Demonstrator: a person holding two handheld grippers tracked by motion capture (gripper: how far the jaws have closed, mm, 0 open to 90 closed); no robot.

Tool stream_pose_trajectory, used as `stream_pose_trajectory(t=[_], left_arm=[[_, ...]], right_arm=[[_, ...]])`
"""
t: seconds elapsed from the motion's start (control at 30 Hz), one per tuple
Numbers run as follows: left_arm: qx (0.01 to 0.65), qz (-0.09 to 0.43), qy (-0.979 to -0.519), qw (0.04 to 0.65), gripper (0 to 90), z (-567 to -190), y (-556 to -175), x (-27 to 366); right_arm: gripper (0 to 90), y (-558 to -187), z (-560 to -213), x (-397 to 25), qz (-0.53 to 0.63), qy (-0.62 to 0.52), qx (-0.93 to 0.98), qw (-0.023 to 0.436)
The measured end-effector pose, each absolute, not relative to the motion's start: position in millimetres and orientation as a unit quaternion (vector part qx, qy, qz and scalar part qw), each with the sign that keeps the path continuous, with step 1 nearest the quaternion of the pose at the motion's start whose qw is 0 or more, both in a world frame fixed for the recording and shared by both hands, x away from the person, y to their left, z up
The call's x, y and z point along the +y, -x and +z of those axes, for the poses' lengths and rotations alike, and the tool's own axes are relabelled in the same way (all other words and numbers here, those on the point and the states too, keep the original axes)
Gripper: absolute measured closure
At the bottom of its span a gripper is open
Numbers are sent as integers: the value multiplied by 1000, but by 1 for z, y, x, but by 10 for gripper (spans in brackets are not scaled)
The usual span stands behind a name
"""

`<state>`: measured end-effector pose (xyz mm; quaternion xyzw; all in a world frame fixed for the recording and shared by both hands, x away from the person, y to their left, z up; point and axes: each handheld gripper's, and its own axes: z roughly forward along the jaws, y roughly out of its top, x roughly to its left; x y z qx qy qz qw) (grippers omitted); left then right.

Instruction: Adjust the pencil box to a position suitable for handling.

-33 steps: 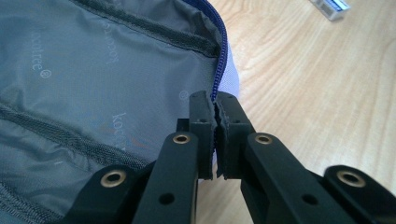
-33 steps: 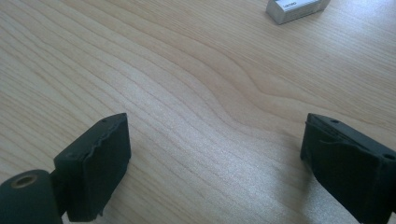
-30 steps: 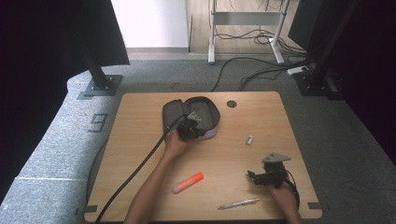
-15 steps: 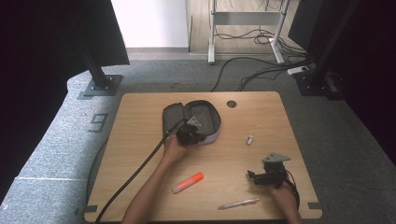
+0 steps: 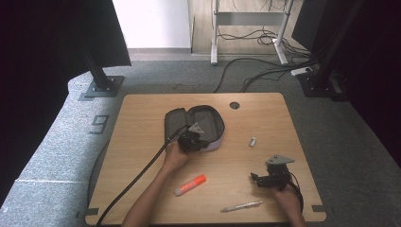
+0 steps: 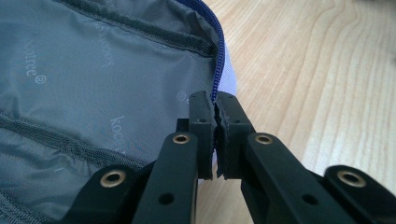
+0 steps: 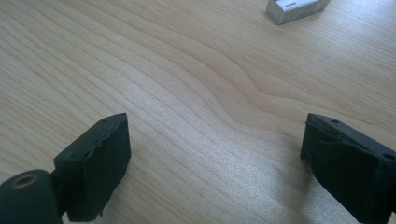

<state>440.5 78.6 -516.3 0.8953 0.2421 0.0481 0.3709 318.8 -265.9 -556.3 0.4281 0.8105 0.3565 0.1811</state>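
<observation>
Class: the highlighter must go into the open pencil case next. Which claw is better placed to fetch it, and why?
Right. The right claw is open and free, while the left claw is shut on the pencil case rim, holding it open. The highlighter lies between both hands.

In the left gripper view the case (image 6: 93,79) runs off the top and left edges, and the rim pinched in the left hand-held gripper (image 6: 215,109) is hidden between its jaws. In the right gripper view the small silver block (image 7: 295,9) is cut by the top edge. From above, the block's (image 5: 253,141) label is too small to read.
</observation>
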Motion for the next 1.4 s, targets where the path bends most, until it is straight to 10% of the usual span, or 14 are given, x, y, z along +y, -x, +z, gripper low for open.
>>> stream_pose_trajectory(t=[1.4], left_arm=[[207, 10, -901, 381, 852, -517, -375, 80]], right_arm=[[81, -319, -556, -266, 357, -428, 810, 181]])
